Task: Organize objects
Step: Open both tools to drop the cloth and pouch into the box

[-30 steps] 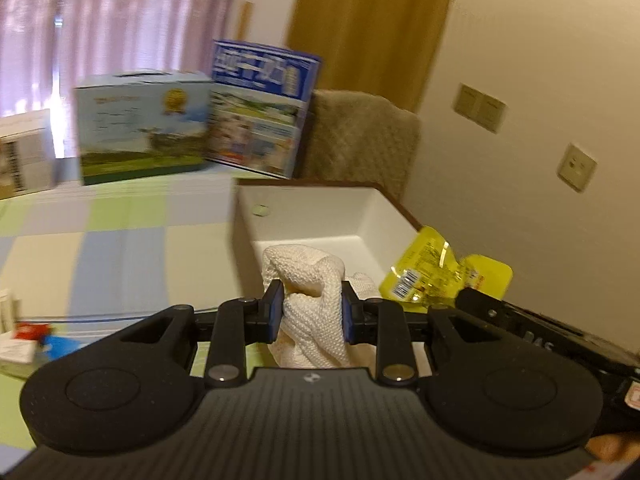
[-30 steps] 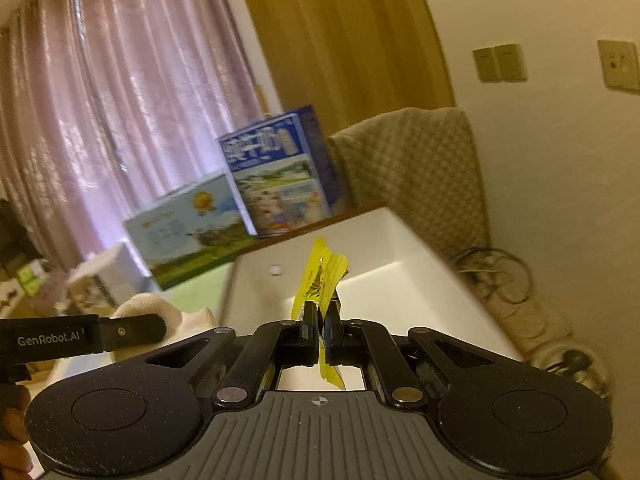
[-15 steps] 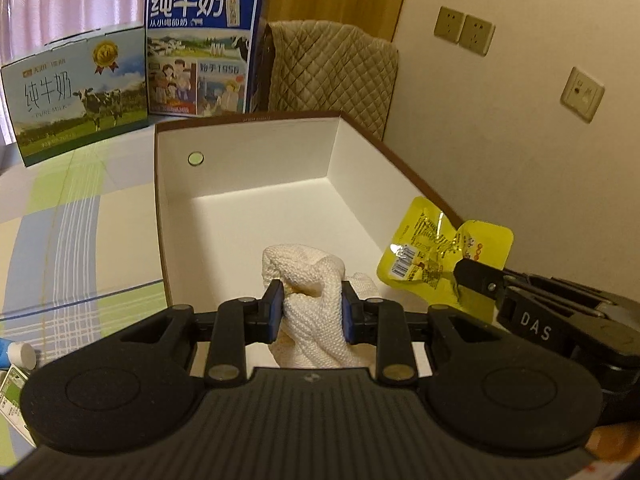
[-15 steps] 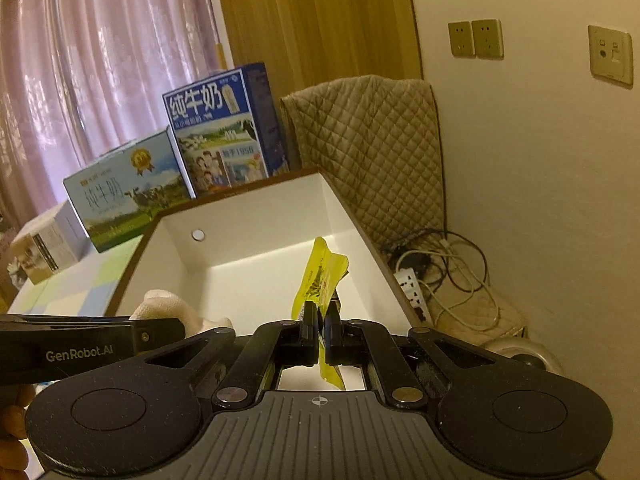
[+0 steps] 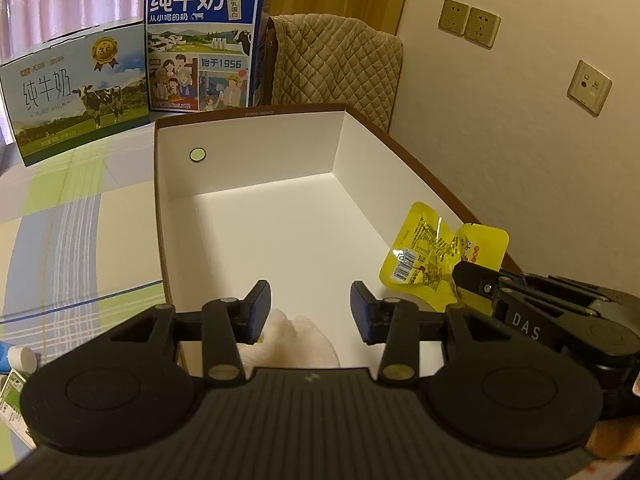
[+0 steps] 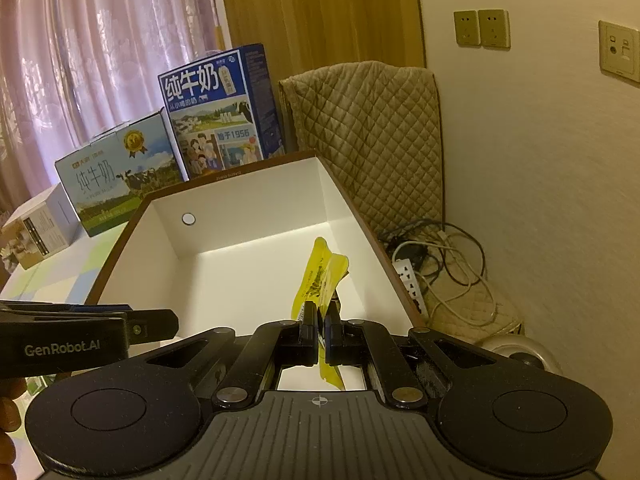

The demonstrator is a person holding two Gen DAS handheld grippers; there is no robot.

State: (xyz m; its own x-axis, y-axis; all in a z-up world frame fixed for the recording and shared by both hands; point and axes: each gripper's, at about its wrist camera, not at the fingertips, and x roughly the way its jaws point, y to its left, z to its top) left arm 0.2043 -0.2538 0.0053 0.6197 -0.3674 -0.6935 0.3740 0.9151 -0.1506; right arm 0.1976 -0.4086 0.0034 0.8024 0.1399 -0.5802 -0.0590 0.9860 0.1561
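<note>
A white open box (image 5: 248, 148) with a brown rim stands on the checked tablecloth. My left gripper (image 5: 310, 310) hangs open over its near end. Below the fingers a white knitted cloth (image 5: 298, 340) lies on the box floor, partly hidden by the gripper body. My right gripper (image 6: 320, 334) is shut on a yellow snack packet (image 6: 322, 274), held upright over the box's right side. In the left wrist view the same packet (image 5: 436, 256) shows at the right wall, with the right gripper (image 5: 460, 280) behind it. In the right wrist view the white box (image 6: 240, 204) lies ahead.
Two milk cartons (image 5: 200, 40) (image 5: 76, 92) stand behind the box, and a quilted cover (image 5: 336, 64) sits beside them. Cables and a power strip (image 6: 412, 276) lie on the floor by the wall. Small items (image 5: 16, 360) lie at the table's left edge.
My left gripper has opened and the white cloth has dropped from its fingers onto the box floor. Both grippers have moved forward over the box. The right one still holds the packet.
</note>
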